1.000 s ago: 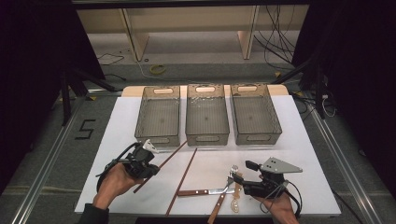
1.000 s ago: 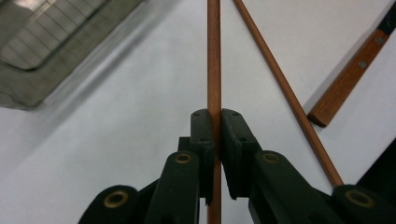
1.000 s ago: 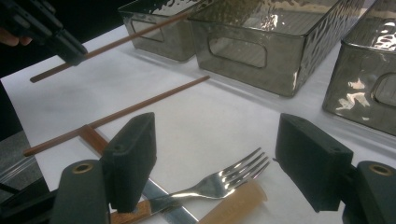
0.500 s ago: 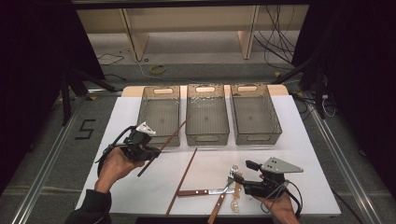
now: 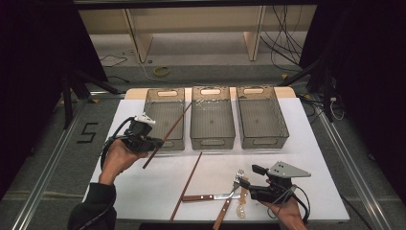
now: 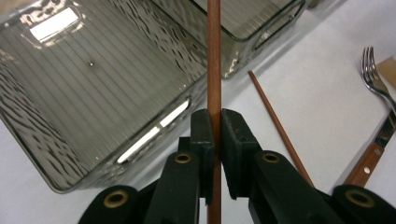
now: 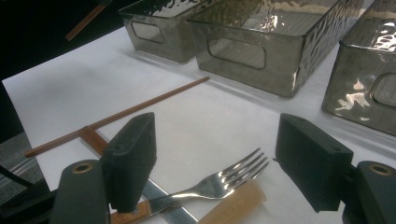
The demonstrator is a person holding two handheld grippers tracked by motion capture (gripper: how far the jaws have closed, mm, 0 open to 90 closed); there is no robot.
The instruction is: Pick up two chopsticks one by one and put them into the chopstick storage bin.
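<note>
My left gripper (image 5: 152,143) is shut on a brown chopstick (image 5: 170,132), held off the table. The stick slants up over the near edge of the left bin (image 5: 164,89). In the left gripper view the chopstick (image 6: 214,70) runs straight up between the closed jaws (image 6: 215,126), above the left bin's rim (image 6: 154,133). A second chopstick (image 5: 189,182) lies on the white table. My right gripper (image 5: 248,178) stands open at the front right, its jaws on either side of a fork (image 7: 219,182) without touching it.
A wooden-handled knife (image 5: 206,197) and a pale beige handle (image 7: 238,203) lie by the fork (image 5: 234,184). The middle bin (image 5: 212,90) and right bin (image 5: 256,89) stand in a row at the back. The table's front edge is close to the right hand.
My left gripper has lifted the chopstick off the table and carried it forward to the left bin's near edge. The right gripper has stayed still.
</note>
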